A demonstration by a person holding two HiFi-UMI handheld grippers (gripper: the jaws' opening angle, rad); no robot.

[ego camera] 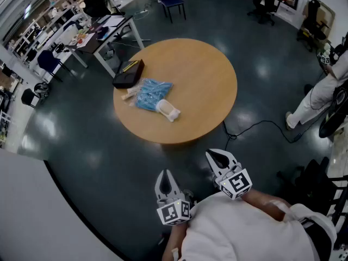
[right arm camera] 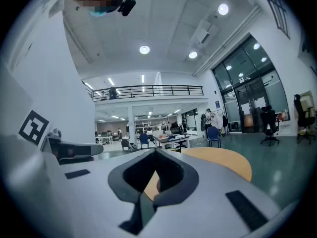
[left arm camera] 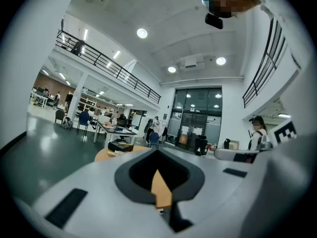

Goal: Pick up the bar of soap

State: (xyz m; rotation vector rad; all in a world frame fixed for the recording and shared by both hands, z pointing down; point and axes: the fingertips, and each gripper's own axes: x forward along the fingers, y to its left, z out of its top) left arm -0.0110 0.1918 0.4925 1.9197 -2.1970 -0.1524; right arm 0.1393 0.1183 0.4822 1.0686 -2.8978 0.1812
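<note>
Head view is showing left tool point(ego camera: 166, 174) and right tool point(ego camera: 213, 155) pressed together, empty, hovering off the near edge of the tabletop point(ego camera: 206, 91); the bar of soap point(ego camera: 167, 110) is lying untouched.

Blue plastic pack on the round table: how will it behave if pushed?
The blue pack looks crinkled and slack, so probably floppy, crumpling rather than sliding whole. It lies flat on the table, so rolling seems unlikely. The white piece against it may shift too.
</note>
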